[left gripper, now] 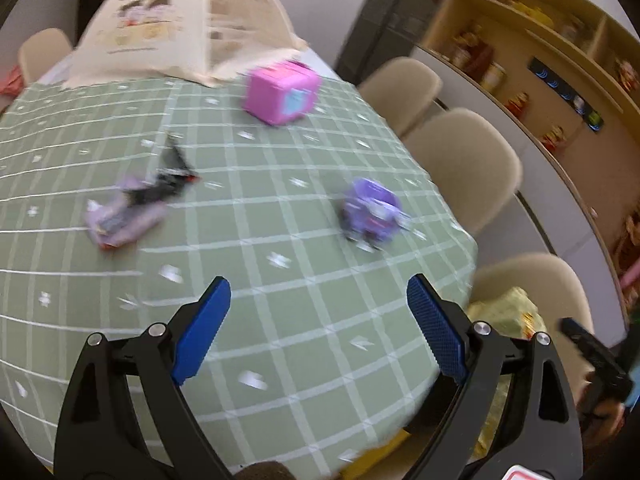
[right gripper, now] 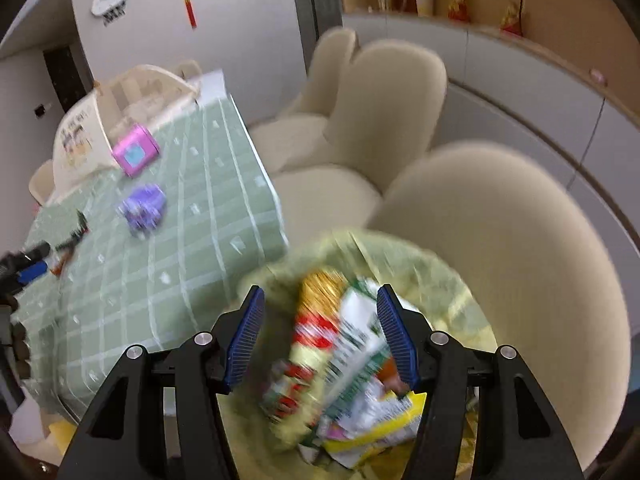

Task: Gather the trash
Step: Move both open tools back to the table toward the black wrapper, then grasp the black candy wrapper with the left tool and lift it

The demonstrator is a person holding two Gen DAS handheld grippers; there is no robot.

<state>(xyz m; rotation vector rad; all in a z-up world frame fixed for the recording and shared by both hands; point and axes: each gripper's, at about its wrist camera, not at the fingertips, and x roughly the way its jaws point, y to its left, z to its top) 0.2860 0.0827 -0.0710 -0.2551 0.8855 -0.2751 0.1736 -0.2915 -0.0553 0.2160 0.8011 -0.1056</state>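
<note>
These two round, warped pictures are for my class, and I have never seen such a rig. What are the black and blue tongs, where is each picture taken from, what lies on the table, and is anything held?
No robot is here: a person carries a two-finger gripper in each hand, and a wide-angle camera on each looks forward along its fingers, hence the warped view.

The left wrist picture shows the left gripper open and empty above the green checked tablecloth. On the cloth lie a pink box, a purple box, a crumpled purple and black wrapper and, at the far end, a cream tote bag.

The right wrist picture shows the right gripper beside the table, over a bin bag full of snack wrappers. Its jaws stand apart; through the blur nothing seems gripped. Beige chairs stand alongside.
</note>
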